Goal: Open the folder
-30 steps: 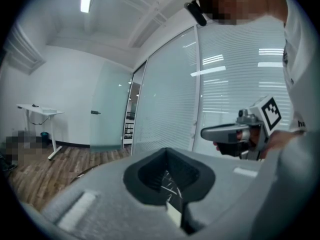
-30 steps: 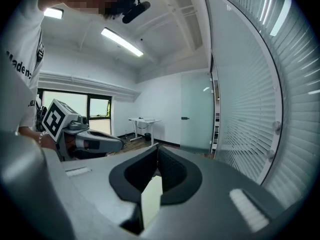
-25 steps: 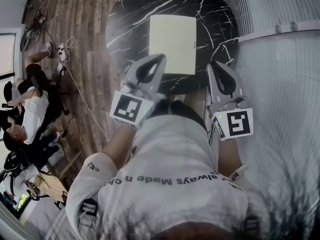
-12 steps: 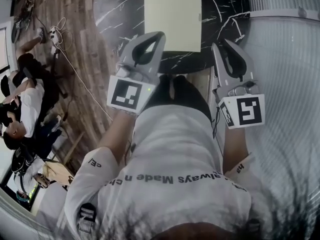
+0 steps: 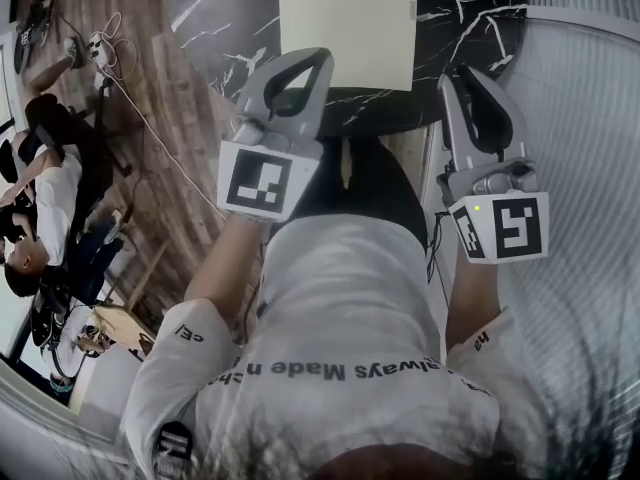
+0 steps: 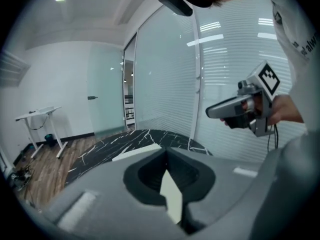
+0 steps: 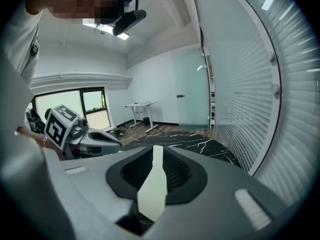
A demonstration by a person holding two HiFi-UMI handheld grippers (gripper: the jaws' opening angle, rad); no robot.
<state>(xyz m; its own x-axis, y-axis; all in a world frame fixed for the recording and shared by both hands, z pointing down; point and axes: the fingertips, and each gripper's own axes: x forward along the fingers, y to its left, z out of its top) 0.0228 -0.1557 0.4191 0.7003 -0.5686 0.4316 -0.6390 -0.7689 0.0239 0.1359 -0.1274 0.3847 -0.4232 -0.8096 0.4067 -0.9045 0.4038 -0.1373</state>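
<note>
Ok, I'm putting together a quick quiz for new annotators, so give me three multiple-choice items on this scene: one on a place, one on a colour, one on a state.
1. Where does the folder lie?
A) on the wooden floor
B) on the black marble table
C) on the person's lap

2. What colour is the folder?
A) red
B) dark blue
C) pale yellow

3. What state is the folder in?
A) closed and lying flat
B) spread wide open
C) standing on its edge

Key:
1 B: in the head view it rests on the dark, white-veined tabletop.
2 C: its cover is a plain pale yellow.
3 A: only one flat cover shows, with no inner pages.
</note>
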